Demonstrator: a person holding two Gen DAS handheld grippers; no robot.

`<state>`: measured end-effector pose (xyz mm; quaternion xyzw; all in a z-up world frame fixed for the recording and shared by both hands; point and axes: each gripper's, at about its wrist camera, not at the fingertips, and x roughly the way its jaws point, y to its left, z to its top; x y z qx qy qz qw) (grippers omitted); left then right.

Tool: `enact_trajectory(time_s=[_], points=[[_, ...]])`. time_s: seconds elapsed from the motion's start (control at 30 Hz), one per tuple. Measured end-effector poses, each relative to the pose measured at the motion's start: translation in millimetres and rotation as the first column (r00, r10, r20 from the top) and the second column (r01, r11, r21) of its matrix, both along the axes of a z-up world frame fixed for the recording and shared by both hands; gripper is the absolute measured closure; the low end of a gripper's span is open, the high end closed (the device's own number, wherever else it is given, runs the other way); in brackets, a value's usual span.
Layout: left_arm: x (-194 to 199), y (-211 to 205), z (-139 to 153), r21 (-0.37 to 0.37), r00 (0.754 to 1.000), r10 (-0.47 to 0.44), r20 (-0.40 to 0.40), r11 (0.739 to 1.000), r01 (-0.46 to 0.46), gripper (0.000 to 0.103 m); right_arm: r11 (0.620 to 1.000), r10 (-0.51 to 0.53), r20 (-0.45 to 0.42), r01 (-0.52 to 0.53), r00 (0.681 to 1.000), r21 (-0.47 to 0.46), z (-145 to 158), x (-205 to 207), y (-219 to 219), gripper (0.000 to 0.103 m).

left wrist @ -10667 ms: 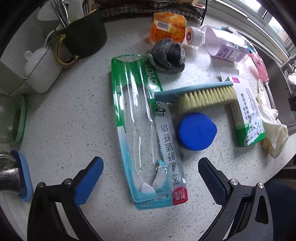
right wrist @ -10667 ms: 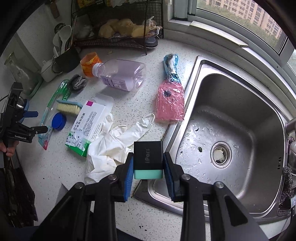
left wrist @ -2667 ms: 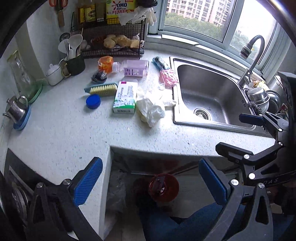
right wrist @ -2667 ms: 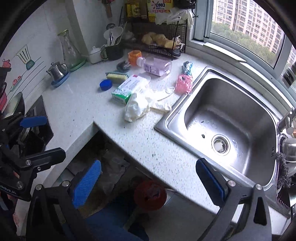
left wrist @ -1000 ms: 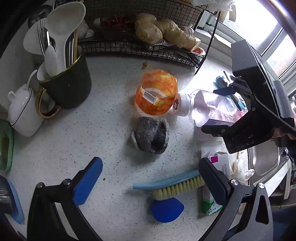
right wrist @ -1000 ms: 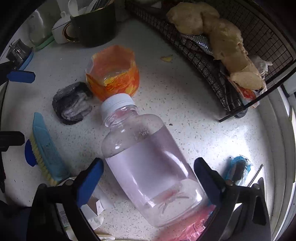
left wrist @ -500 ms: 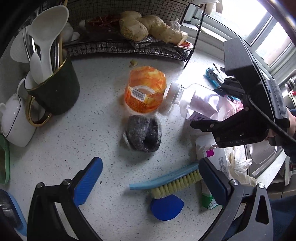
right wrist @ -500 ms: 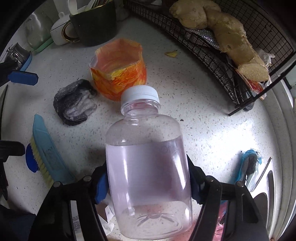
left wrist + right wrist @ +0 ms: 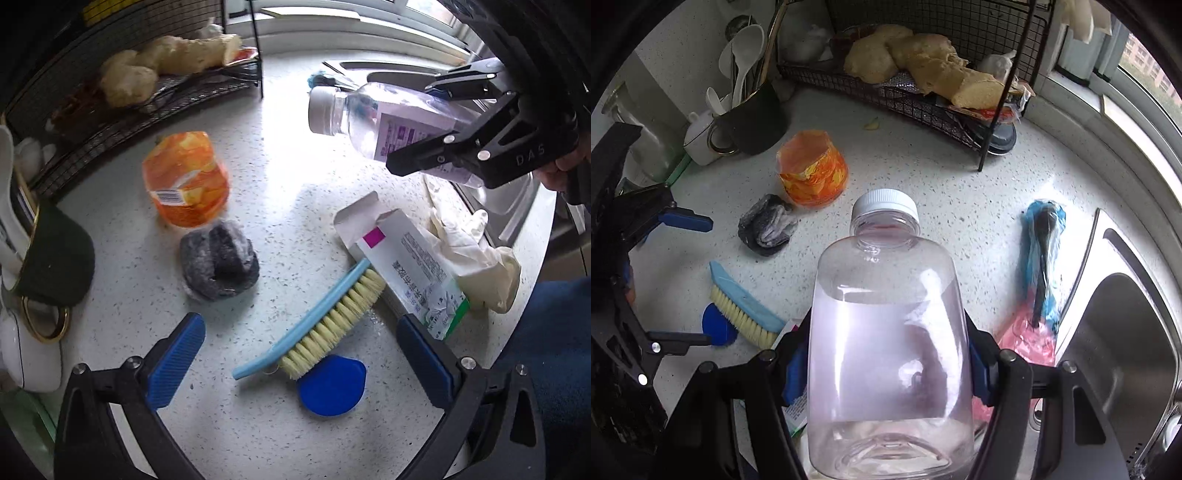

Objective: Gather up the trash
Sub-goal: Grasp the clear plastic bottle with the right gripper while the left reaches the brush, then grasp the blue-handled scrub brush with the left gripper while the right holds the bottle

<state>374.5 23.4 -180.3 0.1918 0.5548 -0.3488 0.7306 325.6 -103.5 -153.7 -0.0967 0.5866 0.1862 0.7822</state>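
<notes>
One clear white-capped bottle (image 9: 886,332), seemingly empty, clenched in the right tool (image 9: 886,363) and raised off the speckled desk (image 9: 288,184), above an open carton (image 9: 402,258) and orange wrapper (image 9: 186,181), left tool (image 9: 301,363) released over a brush (image 9: 317,321).

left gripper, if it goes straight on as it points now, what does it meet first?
Most likely the scrub brush: it lies on the counter between the open fingers of the left gripper, with the blue lid just beside it. Depth is unclear, but nothing shows above them.
</notes>
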Motion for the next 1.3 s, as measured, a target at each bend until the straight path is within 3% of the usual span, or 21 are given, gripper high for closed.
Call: enact_trajectory(time_s=[0.07, 0.2, 0.37, 0.43, 0.57, 0.63, 0.97, 1.1, 1.3], points=[[0, -6, -7, 0.011, 0.999, -0.029, -0.014, 1.000, 0.030, 0.000, 1.000, -0.022, -0.014, 0.022, 1.000, 0.010, -4, 2, -8, 0.037], [1, -17, -19, 0.039, 0.996, -0.077, -0.035, 0.996, 0.078, 0.022, 0.998, -0.060, -0.037, 0.061, 0.998, 0.022, -11, -3, -12, 0.037], [-1, -26, -35, 0.032, 0.991, -0.107, -0.079, 0.993, 0.110, 0.036, 0.993, -0.093, -0.065, 0.097, 0.993, 0.059, -16, -9, -18, 0.037], [-3, -29, -39, 0.048, 0.990, -0.116, -0.076, 0.992, 0.120, 0.055, 0.992, -0.106, -0.066, 0.110, 0.992, 0.064, -20, -8, -19, 0.037], [-6, -30, -43, 0.046, 0.991, -0.110, -0.077, 0.992, 0.114, 0.067, 0.992, -0.104, -0.064, 0.108, 0.993, 0.070, -22, -6, -14, 0.037], [-6, -27, -41, 0.032, 0.995, -0.074, -0.069, 0.997, 0.077, 0.080, 0.991, -0.104, -0.067, 0.110, 0.992, 0.081, -21, -6, -14, 0.037], [-24, -20, 13, 0.033, 0.994, 0.108, 0.027, 0.993, -0.109, 0.081, 0.990, -0.086, -0.018, 0.087, 0.996, 0.108, 7, -21, -25, 0.037], [-43, -20, 38, 0.015, 0.982, 0.188, 0.038, 0.982, -0.188, 0.081, 0.990, -0.075, -0.002, 0.075, 0.997, 0.116, 18, -33, -29, 0.037], [-68, -9, 53, 0.031, 0.942, 0.333, 0.041, 0.942, -0.335, 0.081, 0.995, -0.035, 0.032, 0.032, 0.999, 0.098, 35, -63, -31, 0.037]])
